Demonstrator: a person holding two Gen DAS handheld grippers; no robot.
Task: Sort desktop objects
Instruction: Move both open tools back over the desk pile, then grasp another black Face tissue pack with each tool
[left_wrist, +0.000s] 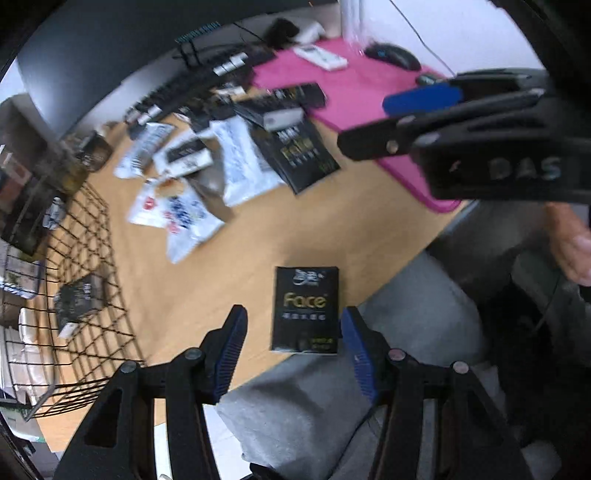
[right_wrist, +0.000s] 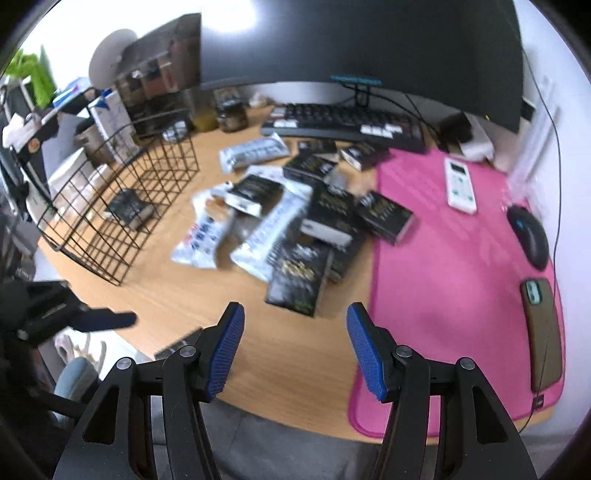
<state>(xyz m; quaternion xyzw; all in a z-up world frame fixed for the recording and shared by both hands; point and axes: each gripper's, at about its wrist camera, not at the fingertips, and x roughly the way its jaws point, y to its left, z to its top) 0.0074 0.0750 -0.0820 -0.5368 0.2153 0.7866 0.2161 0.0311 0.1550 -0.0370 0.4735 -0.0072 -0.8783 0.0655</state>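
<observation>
Left claw (left_wrist: 291, 332): you are holding it spread wide, pinching nothing, low over the near edge of the surface (left_wrist: 229, 258).
Face pack (left_wrist: 306, 308): one black pack is lying flat and alone at the surface edge, showing between your left fingers and just beside the right one; whether they touch is unclear.
Right claw (right_wrist: 295, 332): you are holding it spread too, gripping nothing, above bare wood, with the pile ahead of it.
Pile (right_wrist: 295, 218): black packs and white pouches are lying mixed and overlapping mid-surface; motion blur is keeping the count rough, about eight black packs and about four white pouches.
Basket (right_wrist: 122, 206): one black wire basket is standing at the left, with one dark pack (right_wrist: 129, 208) lying inside it.
Mat (right_wrist: 443, 258): one pink mat is covering the right side, carrying one white remote (right_wrist: 459, 184), one black mouse (right_wrist: 530, 236) and one phone (right_wrist: 543, 332) in a brown case.
Keyboard (right_wrist: 343, 122): one black keyboard is sitting behind the pile, under one dark monitor (right_wrist: 369, 40).
Jars (right_wrist: 231, 114): roughly two are standing left of the keyboard, too blurred to count surely.
</observation>
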